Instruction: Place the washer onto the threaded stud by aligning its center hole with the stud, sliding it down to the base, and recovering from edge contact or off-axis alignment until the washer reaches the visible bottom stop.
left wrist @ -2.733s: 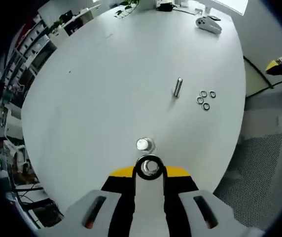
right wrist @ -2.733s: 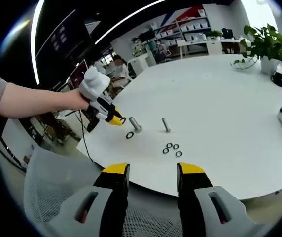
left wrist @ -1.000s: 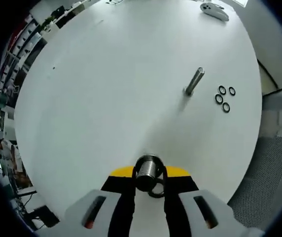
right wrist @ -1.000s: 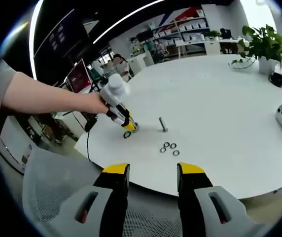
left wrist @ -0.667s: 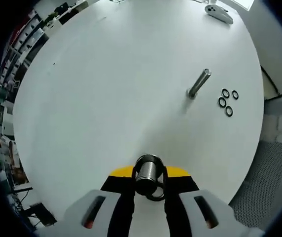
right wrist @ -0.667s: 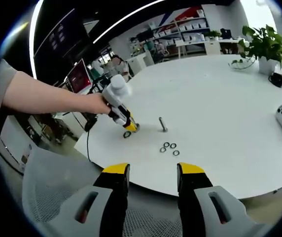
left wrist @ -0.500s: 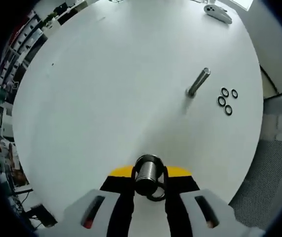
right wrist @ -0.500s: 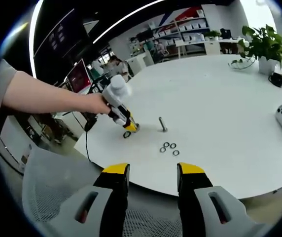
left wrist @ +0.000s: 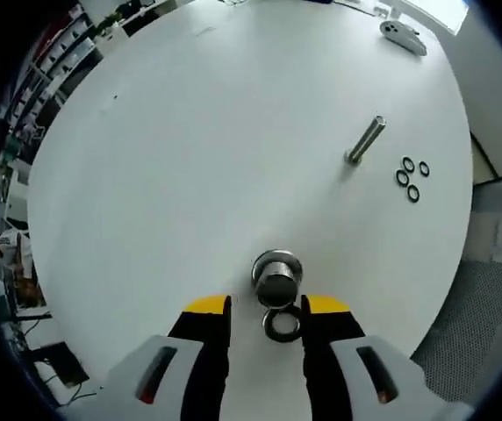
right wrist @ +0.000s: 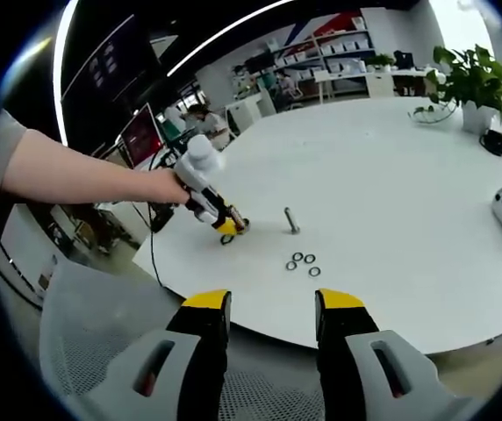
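a: the left gripper — how do its jaws stand?
b: parted, with yellow tips on either side of a black washer lying flat on the white round table. whether the tips touch the washer, i cannot tell.
a: and the threaded stud?
b: the threaded stud stands upright just beyond the washer, touching or nearly touching its far edge. the washer is beside the stud's base, not around it.
a: the right gripper?
b: the right gripper is released, jaws wide apart, held off the near edge of the table above a grey mesh chair. from there a hand holds the left gripper low at the stud.
a: anything else on the table?
b: a second stud stands well apart, with three spare washers near it, and a potted plant at the far side.
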Demonstrator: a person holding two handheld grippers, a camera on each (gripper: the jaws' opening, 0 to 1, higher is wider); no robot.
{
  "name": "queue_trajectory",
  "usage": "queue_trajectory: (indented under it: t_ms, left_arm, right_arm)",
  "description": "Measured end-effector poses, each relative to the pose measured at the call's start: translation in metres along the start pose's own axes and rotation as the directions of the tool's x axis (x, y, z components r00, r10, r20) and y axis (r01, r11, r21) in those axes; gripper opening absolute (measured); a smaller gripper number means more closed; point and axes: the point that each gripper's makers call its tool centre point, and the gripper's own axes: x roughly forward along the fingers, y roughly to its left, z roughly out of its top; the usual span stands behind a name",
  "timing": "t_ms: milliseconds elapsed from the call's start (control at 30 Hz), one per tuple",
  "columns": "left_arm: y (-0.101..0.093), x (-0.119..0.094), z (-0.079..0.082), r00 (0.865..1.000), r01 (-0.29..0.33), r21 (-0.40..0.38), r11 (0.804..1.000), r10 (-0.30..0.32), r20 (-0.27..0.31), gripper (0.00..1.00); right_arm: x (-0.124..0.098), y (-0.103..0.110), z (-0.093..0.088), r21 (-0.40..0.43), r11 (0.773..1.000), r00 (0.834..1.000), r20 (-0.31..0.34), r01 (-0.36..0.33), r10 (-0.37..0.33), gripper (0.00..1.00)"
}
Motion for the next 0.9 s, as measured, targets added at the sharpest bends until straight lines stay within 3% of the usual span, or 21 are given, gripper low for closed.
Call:
queue_trajectory:
  t_ms: [133,900]
  left_arm:
    - [-0.005,0.004,-0.009,1.000,0.015,-0.047,0.999,-0.016,-0.010,0.33]
    - [-0.014,0.008,-0.014,1.000,0.027,-0.107,0.994,-0.027,0.002,0.29]
  right_arm:
    - [0.000,0.001,-0.001,-0.005,1.000,1.000,-0.004,-0.003,0.003,0.41]
    - [0.000,0.002,0.000,-0.012,1.000,1.000,-0.004,-0.010,0.010,0.40]
